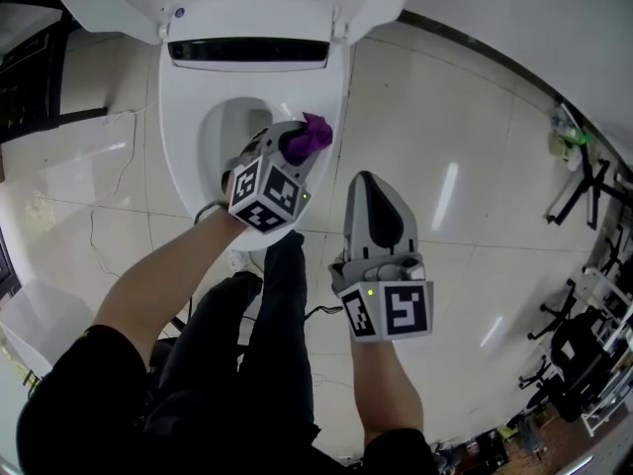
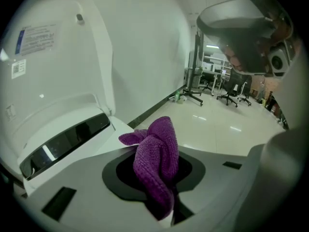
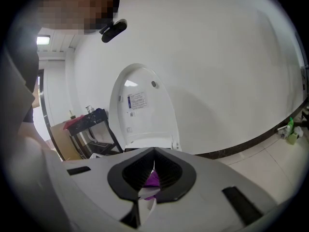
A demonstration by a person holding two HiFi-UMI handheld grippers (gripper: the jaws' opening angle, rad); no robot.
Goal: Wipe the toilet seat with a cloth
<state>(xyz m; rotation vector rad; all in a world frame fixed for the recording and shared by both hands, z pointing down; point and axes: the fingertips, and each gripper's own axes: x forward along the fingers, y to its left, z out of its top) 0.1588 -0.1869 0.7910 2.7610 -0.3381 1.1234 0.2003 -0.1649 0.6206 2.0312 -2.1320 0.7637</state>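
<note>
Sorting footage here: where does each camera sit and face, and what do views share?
Head view: on the head, steeply down at the toilet seat; forearms, left tongs, right tongs show.
Left gripper view: on left tongs, toward the raised lid; jaws clamp the purple cloth.
Right gripper view: on right tongs, toward lid and wall; shut jaws show.
Shared: all show the lid.

Purple cloth (image 2: 155,163), bunched (nubby weave), pinched in left claw (image 1: 297,144), over white toilet seat (image 1: 188,156) rim
</note>
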